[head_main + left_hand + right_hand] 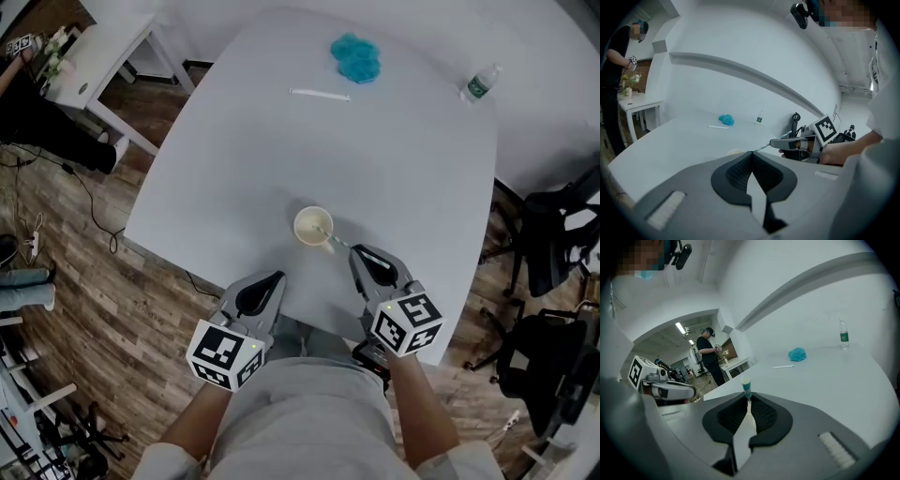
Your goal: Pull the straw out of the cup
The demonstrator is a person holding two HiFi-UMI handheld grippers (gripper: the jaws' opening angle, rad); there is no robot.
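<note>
A cream paper cup point(313, 226) stands near the front edge of the white table point(375, 159). A thin teal straw point(337, 241) slants from the cup's mouth to my right gripper point(356, 251), which is shut on it just right of the cup. In the right gripper view the straw point(746, 386) sticks up past the pinched jaws of the right gripper point(748, 397), white at its tip. My left gripper point(277, 277) hangs at the table's front edge, left of the cup, shut and empty. In the left gripper view the closed tips of the left gripper point(751, 153) sit before the cup's rim point(736, 152).
A blue crumpled cloth point(356, 56), a white stick point(320, 94) and a small water bottle point(480, 84) lie at the table's far side. Black office chairs point(553, 234) stand to the right, and a white side table point(103, 56) with a person beside it to the left.
</note>
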